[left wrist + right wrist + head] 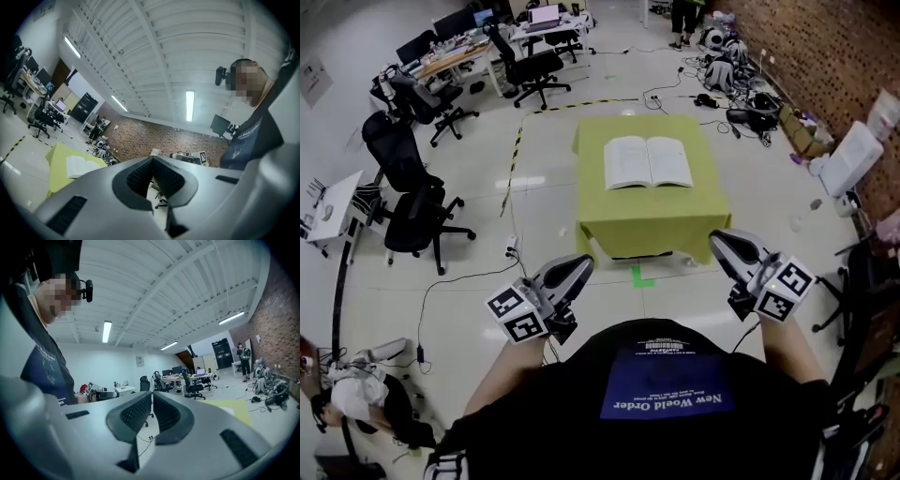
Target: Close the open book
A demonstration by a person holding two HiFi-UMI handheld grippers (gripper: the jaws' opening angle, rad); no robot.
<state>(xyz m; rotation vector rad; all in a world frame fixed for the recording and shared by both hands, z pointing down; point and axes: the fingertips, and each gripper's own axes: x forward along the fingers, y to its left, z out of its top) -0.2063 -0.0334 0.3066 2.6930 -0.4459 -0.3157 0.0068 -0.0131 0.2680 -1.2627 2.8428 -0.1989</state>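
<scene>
A pale office floor is seen in the head view, bounded by a brick wall on the right and office chairs on the left. The open book is laid flat at the middle of a green-clothed table, well apart from the left gripper and right gripper. In the left gripper view, the jaws are pressed together on nothing. In the right gripper view, the jaws are likewise closed and empty.

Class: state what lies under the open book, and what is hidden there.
The open book lies on a yellow-green cloth. The cloth drapes over the sides, hiding most of whatever supports it.
</scene>
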